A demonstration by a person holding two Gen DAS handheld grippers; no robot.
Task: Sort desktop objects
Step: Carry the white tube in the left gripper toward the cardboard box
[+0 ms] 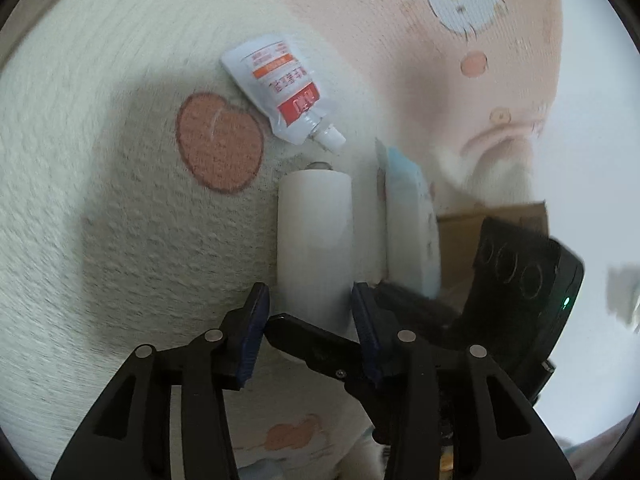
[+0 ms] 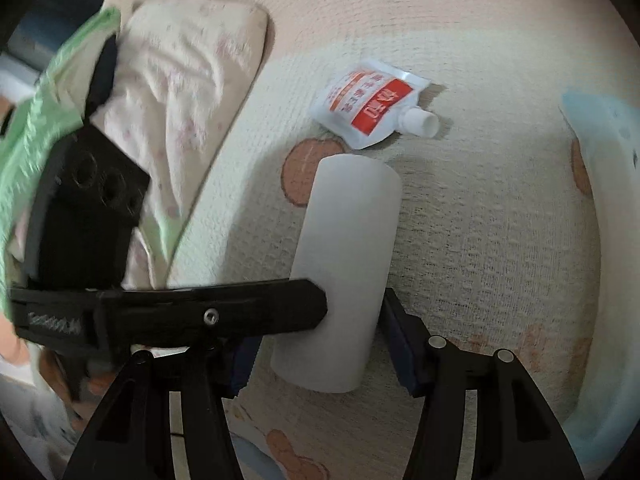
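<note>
In the left wrist view, the left tongs (image 1: 310, 320) are seen spread apart around the near end of a white cylindrical bottle (image 1: 316, 236), which lies on its side on a cream knitted blanket (image 1: 120, 200). A finger of the other tongs is laid across the gap between the left pads. Whether the pads press the bottle cannot be told; a narrow gap is seen beside the left pad.

In the right wrist view, the right tongs (image 2: 320, 344) are likewise held wide around the same bottle (image 2: 344, 264), with a clear gap between the right pad and the bottle wall. The black finger of the left tongs is seen coming in from the left, its tip touching the bottle's side.

Just beyond the bottle's far end, a white spout pouch (image 2: 370, 106) with a red label and a white cap is seen lying flat on the blanket (image 2: 500, 240), beside an orange fruit motif (image 2: 298, 174).

To the right of the bottle, a pale blue and white object (image 1: 408, 224) is seen, blurred. Farther left in the right wrist view, a cream floral pillow (image 2: 180, 92) and a green cloth (image 2: 48, 112) are seen.
</note>
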